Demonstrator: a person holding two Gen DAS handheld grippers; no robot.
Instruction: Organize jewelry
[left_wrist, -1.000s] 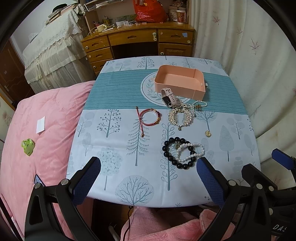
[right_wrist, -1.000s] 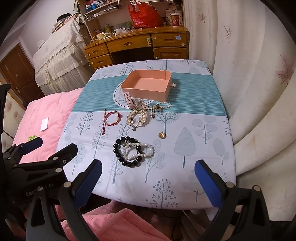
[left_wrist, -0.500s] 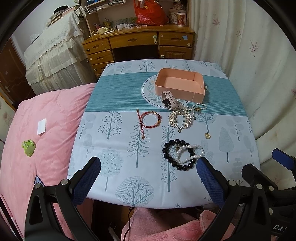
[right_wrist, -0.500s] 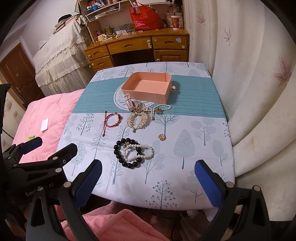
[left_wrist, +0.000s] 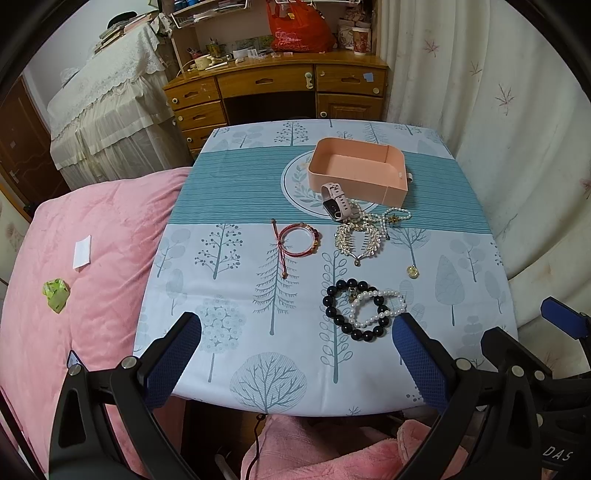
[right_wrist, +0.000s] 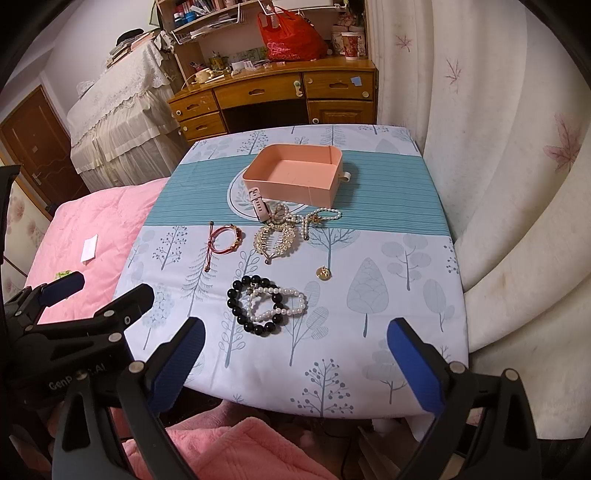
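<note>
An empty pink box stands at the far middle of the table. In front of it lie a pink smartwatch, a pearl necklace, a gold leaf piece, a red cord bracelet and a gold pendant. Nearer lie a black bead bracelet overlapped by a white pearl bracelet. My left gripper and right gripper are open and empty above the near table edge.
The table carries a tree-print cloth. A pink bed with a paper slip and a green scrap lies to the left. A curtain hangs at the right. A wooden desk stands behind the table.
Both grippers have tilted or drawn back a little, so the table sits slightly lower in view. The jewelry has not moved.
</note>
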